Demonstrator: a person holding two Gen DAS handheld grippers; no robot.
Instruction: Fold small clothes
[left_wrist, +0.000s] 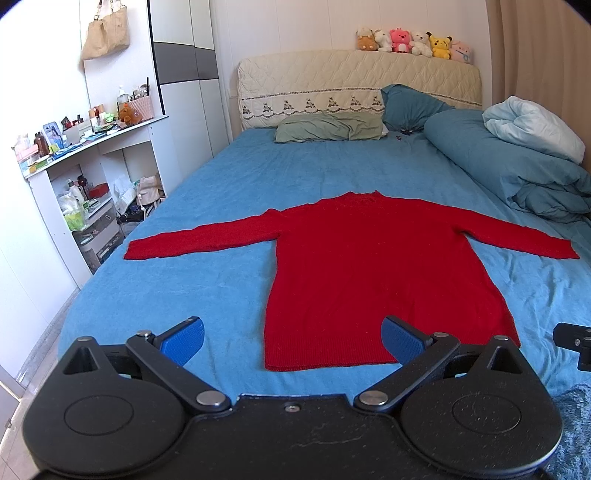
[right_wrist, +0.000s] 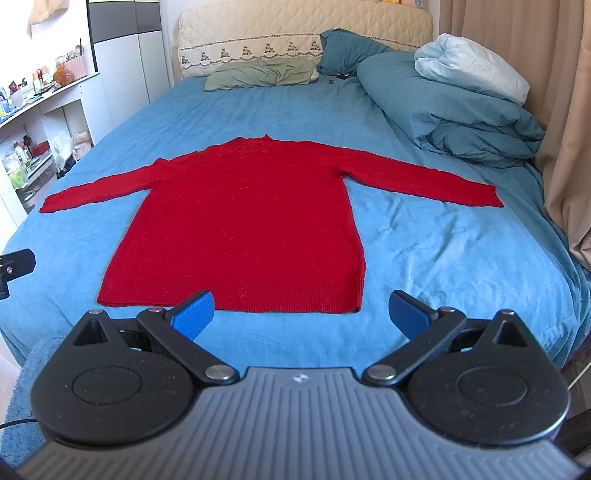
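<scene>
Sweater flat on bed; both claws agape; no legible writing.

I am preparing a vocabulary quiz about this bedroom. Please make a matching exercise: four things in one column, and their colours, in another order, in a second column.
Things:
1. sweater
2. bed sheet
3. flat pillow
4. headboard cover

Colours:
A. cream
B. red
C. grey-green
D. blue

Pairs: 1-B, 2-D, 3-C, 4-A
</scene>
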